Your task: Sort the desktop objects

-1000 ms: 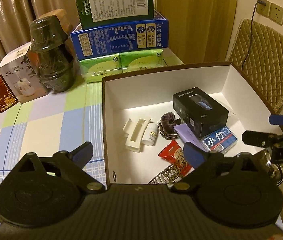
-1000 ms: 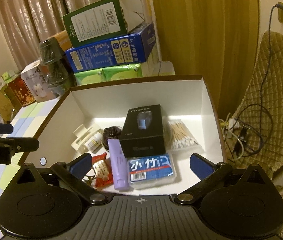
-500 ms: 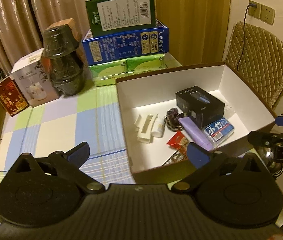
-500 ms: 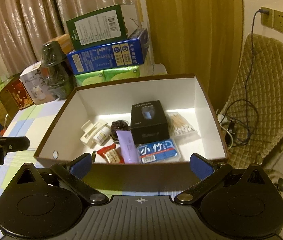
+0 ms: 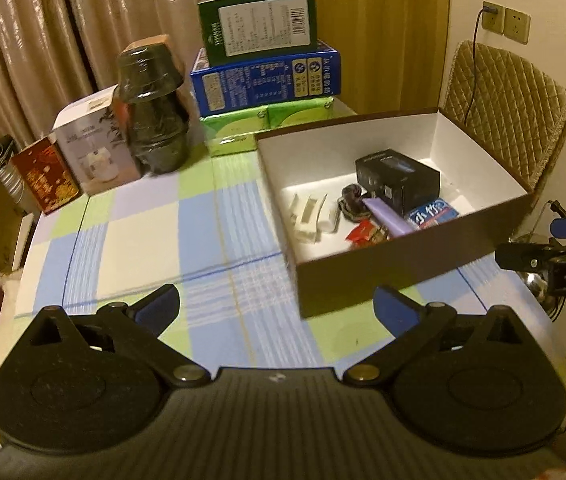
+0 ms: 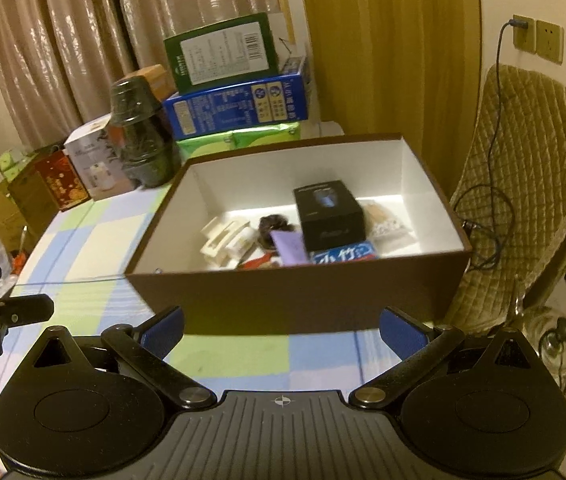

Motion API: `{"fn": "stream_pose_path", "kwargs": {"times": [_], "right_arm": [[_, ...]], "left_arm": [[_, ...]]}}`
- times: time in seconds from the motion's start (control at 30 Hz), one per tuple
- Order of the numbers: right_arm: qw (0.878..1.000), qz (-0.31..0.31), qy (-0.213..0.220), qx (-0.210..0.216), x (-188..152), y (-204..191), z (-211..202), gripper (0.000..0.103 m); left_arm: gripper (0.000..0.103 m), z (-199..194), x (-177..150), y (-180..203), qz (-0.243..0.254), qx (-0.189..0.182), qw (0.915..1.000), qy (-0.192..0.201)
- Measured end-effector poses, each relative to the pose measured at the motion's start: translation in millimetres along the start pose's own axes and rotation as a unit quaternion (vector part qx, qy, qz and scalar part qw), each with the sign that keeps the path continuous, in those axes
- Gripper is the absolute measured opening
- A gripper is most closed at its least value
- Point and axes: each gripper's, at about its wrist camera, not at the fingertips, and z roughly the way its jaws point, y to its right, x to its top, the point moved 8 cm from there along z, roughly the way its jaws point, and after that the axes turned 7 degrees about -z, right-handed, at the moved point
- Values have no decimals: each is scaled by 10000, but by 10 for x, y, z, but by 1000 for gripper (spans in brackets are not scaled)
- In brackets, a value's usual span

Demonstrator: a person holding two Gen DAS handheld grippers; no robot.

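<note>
Currently both claws are released and empty. Left claw (image 5: 277, 307) sits over the checked tabletop (image 5: 143, 236), jaws spread wide, nothing between them. Right claw (image 6: 281, 326) is spread the same way, just short of the near wall of the brown box (image 6: 299, 300). The box is white inside and sits at the tabletop's right side. It holds the sorted items: black carton (image 6: 329, 216), white hair clip (image 6: 219, 240), purple tube (image 6: 291, 248), blue pack (image 6: 343, 255), cotton swab bag (image 6: 387, 222), dark scrunchie (image 6: 273, 226), red sachet (image 5: 363, 232). Stacked cartons (image 5: 263, 68) and a dark wrapped jar (image 5: 153, 120) stand behind the box. Quilted chair (image 6: 531, 184) is to the right.
</note>
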Motion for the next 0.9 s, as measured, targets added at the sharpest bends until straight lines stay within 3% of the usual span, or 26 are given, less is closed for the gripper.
{"fn": "stream_pose_path", "kwargs": {"times": [0.9], "right_arm": [[9987,-368,-306,175,-674,-980,-331,101]], "left_arm": [[102,-669,-901,-828,-447,310,9981,-280]]}}
